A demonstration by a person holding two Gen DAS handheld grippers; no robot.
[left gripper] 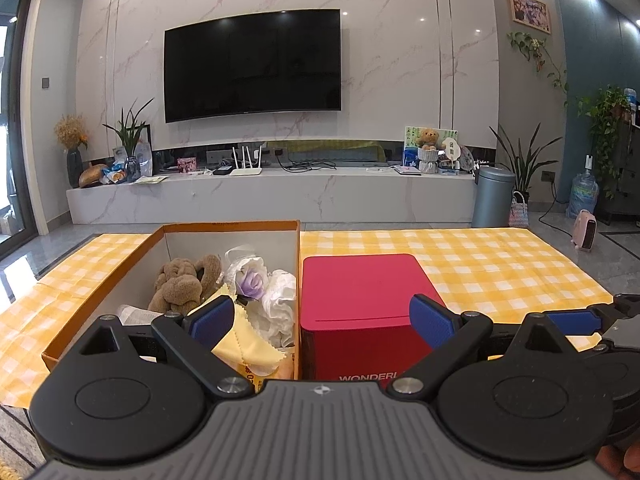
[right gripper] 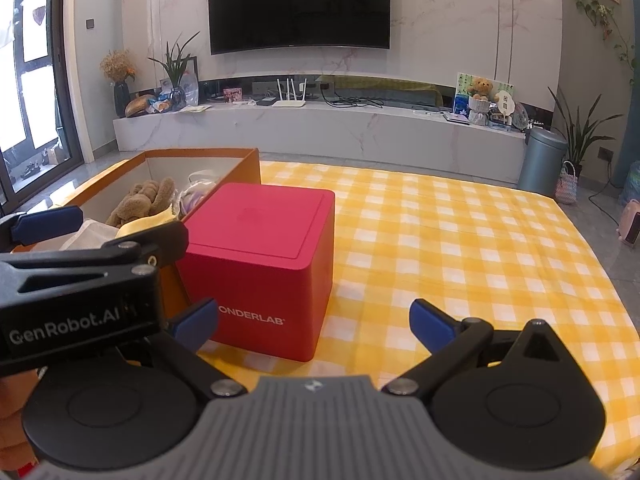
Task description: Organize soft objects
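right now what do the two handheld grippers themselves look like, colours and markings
Both match. The left gripper has two blue textured finger pads on black linkage arms with silver pivot screws, two round black discs and a ribbed grey body with a small white logo. The right gripper is built the same. White GenRobot.AI lettering runs along the left gripper's black side. No cables show.

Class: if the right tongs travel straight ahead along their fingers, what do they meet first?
Probably the red box, near its right front corner; the open right tongs sit low, though depth is unclear.
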